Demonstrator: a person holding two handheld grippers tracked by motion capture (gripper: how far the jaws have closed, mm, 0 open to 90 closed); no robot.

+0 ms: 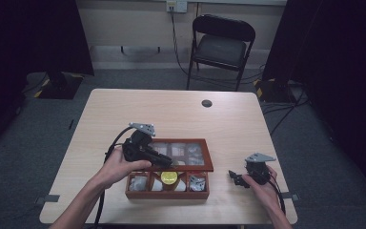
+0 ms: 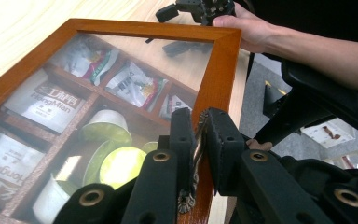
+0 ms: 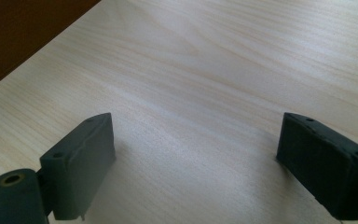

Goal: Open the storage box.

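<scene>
A wooden compartment box (image 1: 167, 194) stands near the table's front edge, holding tea sachets (image 2: 42, 105) and round yellow-green capsules (image 2: 121, 164). Its glass lid (image 1: 208, 155) is raised partway, hinged at the back. My left gripper (image 1: 168, 162) is shut on the small metal clasp (image 2: 187, 199) at the front rail of the lid frame (image 2: 221, 70), jaws close together (image 2: 199, 140). My right gripper (image 1: 234, 177) rests low over bare table to the right of the box, open, with nothing between its jaws (image 3: 196, 154). It shows again beyond the lid, the right gripper (image 2: 186, 9) in a hand.
A small black round cap (image 1: 207, 103) sits in the table at the back. A black folding chair (image 1: 221, 45) stands beyond the far edge. The light wooden table (image 3: 214, 70) spreads ahead of the right gripper. Dark curtains flank both sides.
</scene>
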